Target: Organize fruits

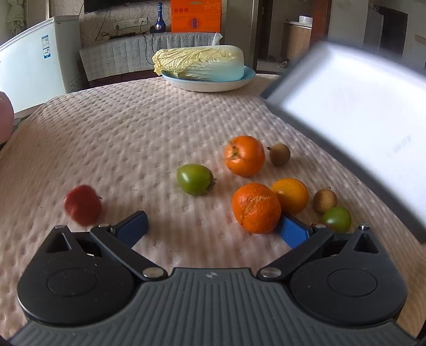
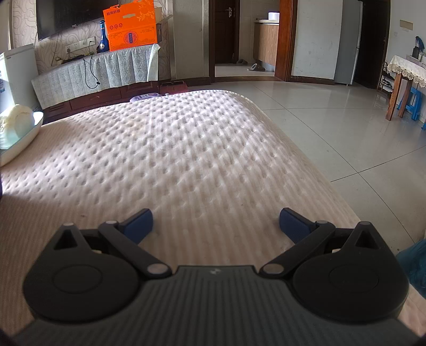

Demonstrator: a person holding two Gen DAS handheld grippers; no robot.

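I see a wide surface covered in a cream, dimpled quilted cloth (image 1: 127, 138); it reads as a padded bench, and sunlight stripes it. My left gripper (image 1: 213, 226) hangs low over it with its blue pads spread wide, holding nothing. The fruit lies loose on the cloth ahead: a red fruit (image 1: 83, 205) near the left pad, a green one (image 1: 195, 179) further out, and to the right a cluster of three oranges (image 1: 256, 207), two small brown fruits (image 1: 279, 153) and another green fruit (image 1: 336, 219). A blurred white slab (image 1: 354, 127) fills the right side. At the far edge, a napa cabbage (image 1: 202, 62) rests in a shallow bowl (image 1: 210, 85). My right gripper (image 2: 215, 226) is also spread wide and empty over bare cloth. Beyond lie a tiled floor (image 2: 332, 127), an orange box (image 2: 130, 25) and open doorways.
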